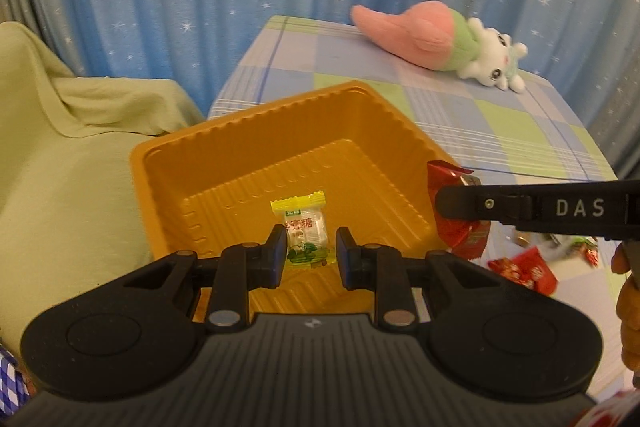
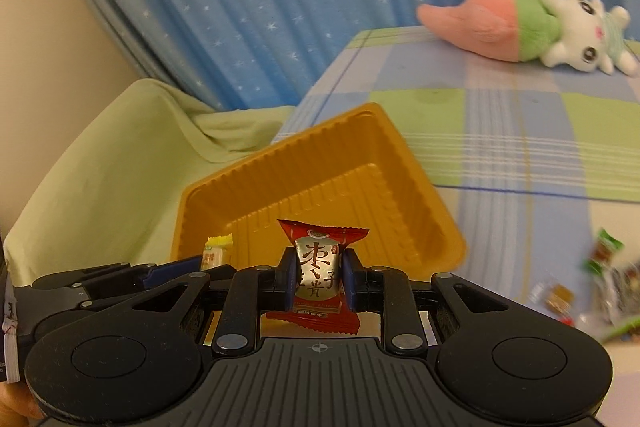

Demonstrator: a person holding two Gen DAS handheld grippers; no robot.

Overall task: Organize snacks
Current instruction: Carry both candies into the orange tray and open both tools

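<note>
Snacks: one yellow candy [image 1: 305, 233] between left gripper [image 1: 308, 251] jaws, pads apparently not pressing it, held or lying in orange tray [image 1: 168, 163] unclear; red date candy [image 2: 318, 273] clamped in right gripper [image 2: 318, 281] at tray's near edge; loose wrappers [image 2: 580, 287] right of tray, unsorted; tray otherwise bare, task barely begun

Warm, dim indoor light; fisheye bending darkens the corners; loose snacks [image 2: 592, 287] at the right edge smear with motion blur.
</note>
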